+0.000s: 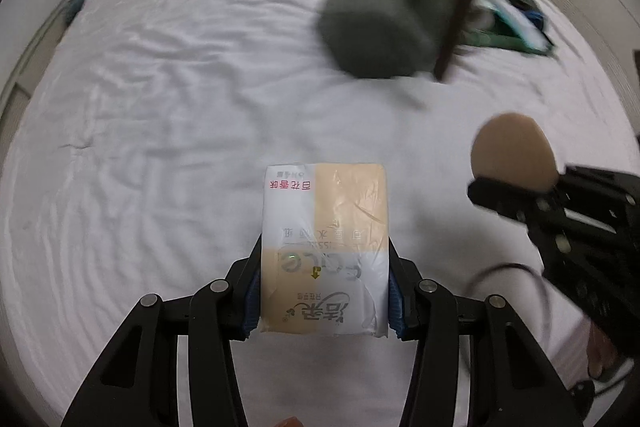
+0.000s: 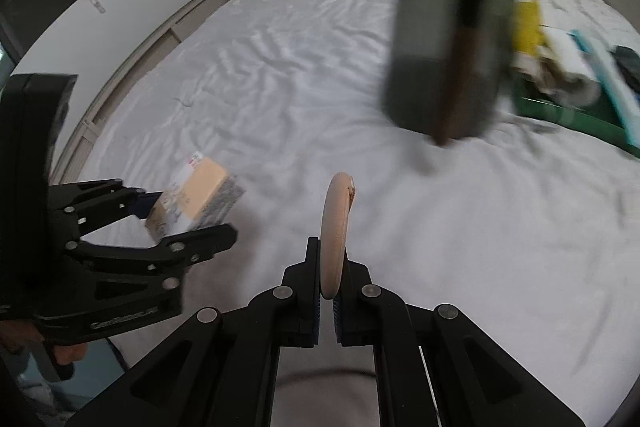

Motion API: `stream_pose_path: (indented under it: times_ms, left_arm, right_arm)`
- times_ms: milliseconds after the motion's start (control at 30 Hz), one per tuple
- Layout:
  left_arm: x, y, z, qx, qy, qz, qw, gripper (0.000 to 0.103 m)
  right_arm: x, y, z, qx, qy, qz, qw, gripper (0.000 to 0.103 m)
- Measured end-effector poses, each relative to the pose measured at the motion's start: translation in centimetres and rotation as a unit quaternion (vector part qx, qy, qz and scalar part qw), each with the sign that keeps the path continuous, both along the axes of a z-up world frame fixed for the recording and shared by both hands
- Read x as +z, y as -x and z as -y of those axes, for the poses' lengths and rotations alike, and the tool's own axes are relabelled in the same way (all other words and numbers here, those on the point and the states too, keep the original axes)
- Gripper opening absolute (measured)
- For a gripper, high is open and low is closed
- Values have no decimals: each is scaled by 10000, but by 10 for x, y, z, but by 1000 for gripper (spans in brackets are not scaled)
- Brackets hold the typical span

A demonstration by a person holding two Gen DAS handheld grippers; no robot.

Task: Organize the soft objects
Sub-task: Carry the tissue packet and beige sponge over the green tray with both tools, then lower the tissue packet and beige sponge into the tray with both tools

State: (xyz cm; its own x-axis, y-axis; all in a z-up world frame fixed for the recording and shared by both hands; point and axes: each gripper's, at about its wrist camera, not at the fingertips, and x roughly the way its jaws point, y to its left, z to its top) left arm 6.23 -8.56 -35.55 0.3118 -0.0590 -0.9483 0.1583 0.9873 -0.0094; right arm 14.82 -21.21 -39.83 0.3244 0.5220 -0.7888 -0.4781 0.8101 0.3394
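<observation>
Left tongs (image 1: 324, 291) clamp a tissue pack (image 1: 325, 247); right tongs (image 2: 329, 291) pinch a thin round pad (image 2: 335, 235) by its edge. Both are held above the bed (image 2: 280, 75). Risk: the pad, gripped only at its rim, may pivot or slip out in transit; the glossy pack could slide.

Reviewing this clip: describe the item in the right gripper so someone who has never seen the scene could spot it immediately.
Start from the white bed sheet filling both views, then find the right gripper at the bottom of its own camera view. Clamped edge-on between its fingers is a thin, round, beige puff. Unlike the boxy, printed tissue pack in the left gripper, it is a plain flat disc.
</observation>
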Motion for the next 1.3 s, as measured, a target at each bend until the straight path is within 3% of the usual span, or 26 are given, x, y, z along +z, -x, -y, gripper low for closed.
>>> stream_pose_path:
  times_ms: [133,233,400,533,667,833,1067,1300]
  left_arm:
    - [19,-1,65,-416,325,37,9986,44]
    - [36,-18,118,-701,568,280,9955,44]
    - [56,-88,190,-649,789,812,9915,44]
    - [61,-161,232,-553,868,1142,9881,44]
    - [50,-238,250,-184,768,1232,9892,44]
    - [26,-294,257,112,490,1186,9917,44]
    - [-11,-318,260,327,202,974,9945,44]
    - [-22,-324,264,261,58,974,9949,45]
  right_arm:
    - [15,-2,67,-277,236,123,9993,4]
    - [23,-27,129,-627,480,321,9964,4]
    - [40,-91,213,-1179,730,777,9873,4]
    - [47,-146,247,-1393,667,930,9836,4]
    - [37,-192,260,-1366,664,836,9849,4]
    - [12,-225,251,-1266,564,720,9877,4]
    - [-26,-270,230,-1163,744,606,9886,5]
    - [-41,-291,216,-1026,886,444,9898,5]
